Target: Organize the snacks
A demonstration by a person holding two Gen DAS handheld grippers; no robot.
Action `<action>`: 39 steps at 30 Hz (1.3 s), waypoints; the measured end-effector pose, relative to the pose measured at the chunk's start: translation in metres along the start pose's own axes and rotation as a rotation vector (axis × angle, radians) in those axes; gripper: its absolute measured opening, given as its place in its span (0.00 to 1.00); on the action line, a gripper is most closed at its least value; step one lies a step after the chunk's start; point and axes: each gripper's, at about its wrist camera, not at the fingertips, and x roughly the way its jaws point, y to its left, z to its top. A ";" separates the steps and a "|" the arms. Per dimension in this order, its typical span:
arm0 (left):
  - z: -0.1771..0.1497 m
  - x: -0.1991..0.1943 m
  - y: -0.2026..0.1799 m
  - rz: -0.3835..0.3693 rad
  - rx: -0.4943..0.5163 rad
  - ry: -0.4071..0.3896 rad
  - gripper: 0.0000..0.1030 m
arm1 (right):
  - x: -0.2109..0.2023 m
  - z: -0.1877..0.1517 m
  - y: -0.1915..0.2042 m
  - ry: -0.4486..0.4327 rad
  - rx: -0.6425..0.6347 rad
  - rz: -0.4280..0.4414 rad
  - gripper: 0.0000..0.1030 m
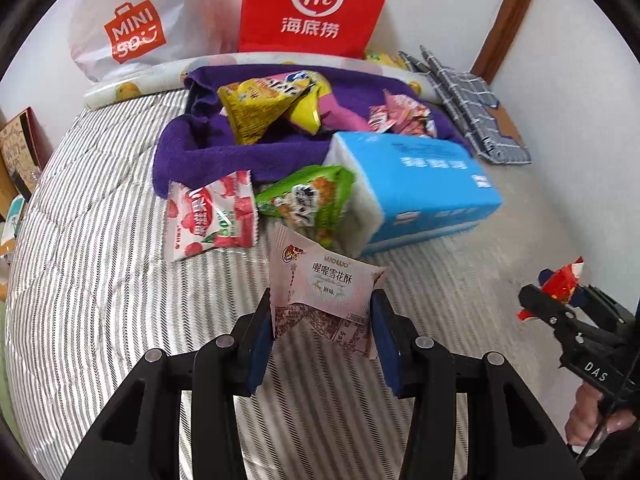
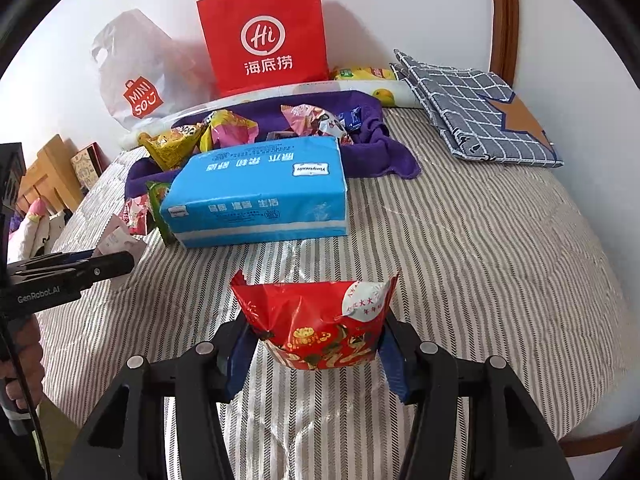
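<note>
Left wrist view: the left claw (image 1: 322, 320) grips a pale pink snack packet (image 1: 324, 292) above the bed (image 1: 100, 240); the purple towel (image 1: 192, 156) holding snacks lies straight ahead toward the far edge.

Right wrist view: the right claw (image 2: 316, 344) pinches a red snack packet (image 2: 320, 328), long axis crosswise, with the blue tissue pack (image 2: 256, 196) between it and the towel.

Lying heaped on the purple towel (image 1: 208, 152): yellow snack packets (image 1: 256, 108). Resting beside it: red hawthorn packet (image 1: 212, 216), green packet (image 1: 312, 200). Hanging clamped upright: pale pink snowflake-crisp packet (image 1: 324, 292), red packet (image 2: 320, 320).
</note>
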 end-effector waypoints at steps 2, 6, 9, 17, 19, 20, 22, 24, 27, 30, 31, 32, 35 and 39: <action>0.001 -0.003 -0.006 -0.019 -0.005 0.000 0.44 | -0.006 0.003 -0.001 -0.011 -0.002 -0.005 0.51; 0.005 -0.006 -0.019 -0.056 -0.007 0.002 0.44 | -0.016 0.009 -0.006 -0.028 0.010 0.002 0.50; 0.009 -0.009 -0.031 -0.067 0.007 -0.004 0.44 | -0.024 0.015 -0.009 -0.043 0.022 0.011 0.50; 0.028 -0.021 -0.051 -0.090 0.025 -0.023 0.44 | -0.040 0.038 -0.008 -0.090 -0.001 0.005 0.50; 0.033 -0.024 -0.055 -0.090 0.025 -0.032 0.44 | -0.044 0.044 -0.009 -0.102 -0.005 0.005 0.50; 0.036 -0.025 -0.056 -0.095 0.023 -0.035 0.44 | -0.045 0.047 -0.010 -0.107 -0.005 0.006 0.50; 0.042 -0.027 -0.058 -0.105 0.017 -0.039 0.45 | -0.047 0.054 -0.011 -0.117 -0.007 0.007 0.50; 0.048 -0.028 -0.060 -0.111 0.013 -0.041 0.44 | -0.048 0.059 -0.013 -0.126 -0.006 0.004 0.50; 0.058 -0.027 -0.062 -0.112 0.012 -0.043 0.45 | -0.049 0.068 -0.016 -0.133 -0.003 0.004 0.50; 0.069 -0.024 -0.063 -0.103 0.020 -0.039 0.45 | -0.047 0.079 -0.017 -0.137 -0.006 -0.008 0.50; 0.073 -0.024 -0.064 -0.106 0.022 -0.038 0.45 | -0.046 0.083 -0.017 -0.140 -0.006 -0.005 0.50; 0.077 -0.024 -0.064 -0.110 0.024 -0.038 0.45 | -0.046 0.086 -0.017 -0.142 -0.006 -0.003 0.50; 0.086 -0.024 -0.063 -0.114 0.030 -0.045 0.45 | -0.042 0.097 -0.014 -0.148 -0.017 -0.004 0.50; 0.104 -0.022 -0.060 -0.123 0.034 -0.042 0.45 | -0.037 0.113 -0.013 -0.157 -0.015 -0.004 0.50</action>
